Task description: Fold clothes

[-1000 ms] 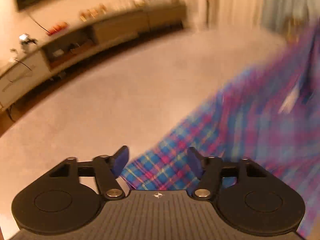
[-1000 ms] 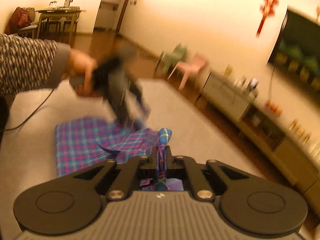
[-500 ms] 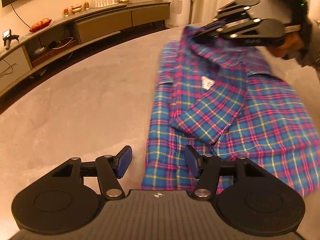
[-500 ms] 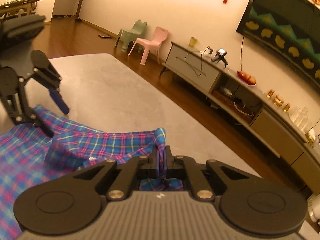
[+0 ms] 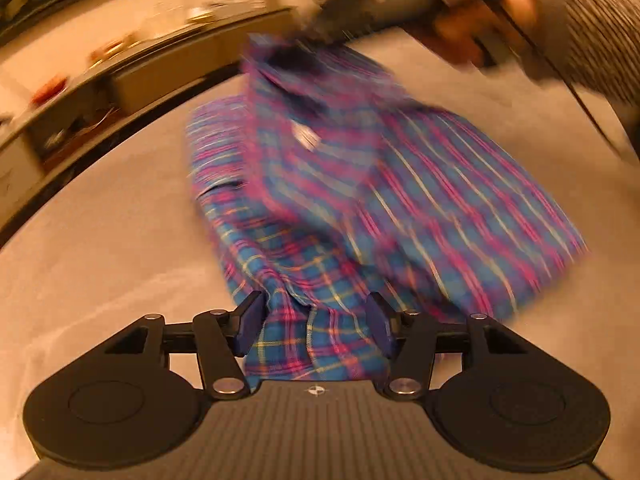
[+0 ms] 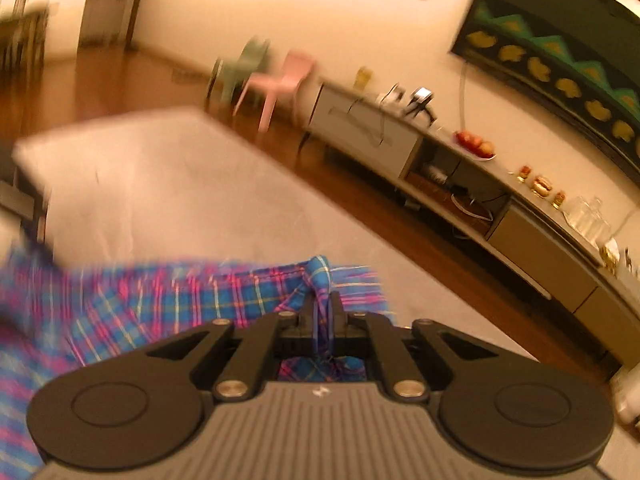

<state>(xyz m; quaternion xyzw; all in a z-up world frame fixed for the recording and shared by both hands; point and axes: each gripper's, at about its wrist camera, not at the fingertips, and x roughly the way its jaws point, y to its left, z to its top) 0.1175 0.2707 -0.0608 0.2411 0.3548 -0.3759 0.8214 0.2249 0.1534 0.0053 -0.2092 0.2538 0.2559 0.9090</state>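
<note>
- Now we see the plaid shirt lying spread on the pale grey table, partly folded, with one layer lifted at its far end.
- Our left gripper has its jaws apart; they have just been closing a little, and a bunched near corner of the shirt sits between them. The cloth touches the left pad, but we cannot tell whether the right pad presses it, so no firm grip shows.
- Our right gripper has its jaws closed tight on a pinched fold of the shirt, a blue tip of cloth standing up just beyond the fingertips.
- From the left wrist view, that right gripper appears blurred at the shirt's far end, held by a hand in a striped sleeve.
- Beyond the table, the right wrist view shows a long low cabinet along the wall, a pink chair and a green chair beside it.
- Both views are motion-blurred, so finer details of the shirt's folds are unclear.
</note>
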